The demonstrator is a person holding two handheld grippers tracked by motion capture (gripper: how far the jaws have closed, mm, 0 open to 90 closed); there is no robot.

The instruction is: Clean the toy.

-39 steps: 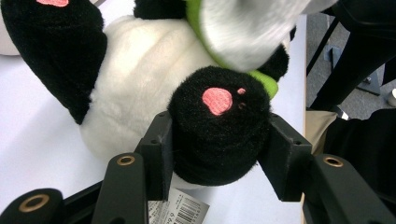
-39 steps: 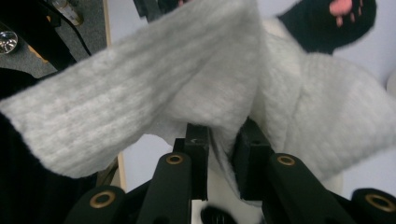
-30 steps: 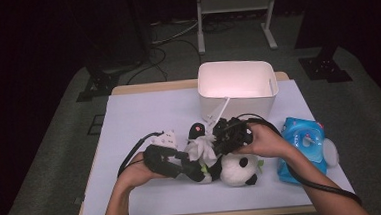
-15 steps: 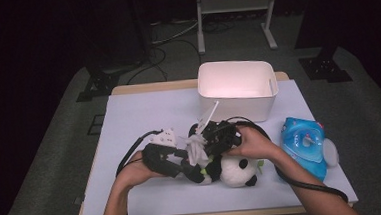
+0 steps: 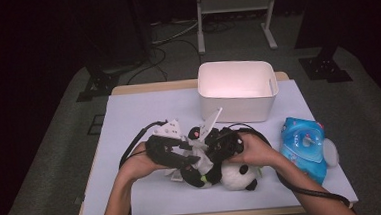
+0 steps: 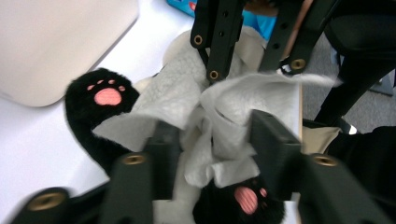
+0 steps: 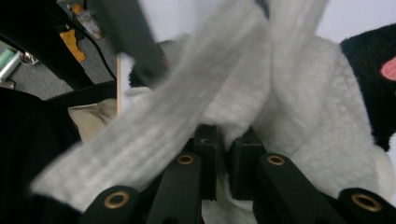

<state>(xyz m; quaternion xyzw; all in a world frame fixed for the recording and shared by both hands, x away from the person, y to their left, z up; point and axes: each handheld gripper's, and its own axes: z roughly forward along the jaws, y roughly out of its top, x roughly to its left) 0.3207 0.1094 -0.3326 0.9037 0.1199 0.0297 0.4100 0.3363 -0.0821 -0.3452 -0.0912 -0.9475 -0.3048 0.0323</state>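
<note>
A black-and-white panda plush (image 5: 235,175) lies on its back near the table's front edge. A white cloth (image 5: 201,154) is draped over its belly. My left gripper (image 5: 194,160) comes in from the left. In the left gripper view its jaws (image 6: 217,144) have just been closing, and the bunched cloth (image 6: 243,107) fills the gap between them above a black paw (image 6: 100,100). My right gripper (image 5: 211,144) meets it from the right, its jaws (image 7: 223,140) shut on a fold of the cloth (image 7: 187,107) against the plush's white body (image 7: 327,140). The right gripper (image 6: 243,72) faces me in the left gripper view.
A white bin (image 5: 237,89) stands at the back centre of the pale table cover (image 5: 139,115). A blue packet (image 5: 303,148) with a white round thing (image 5: 330,151) beside it lies at the right. Cables trail from both grippers across the table.
My right gripper has moved left to meet the left one over the panda. The left hand has risen a little, and the cloth is bunched tighter between the two.
</note>
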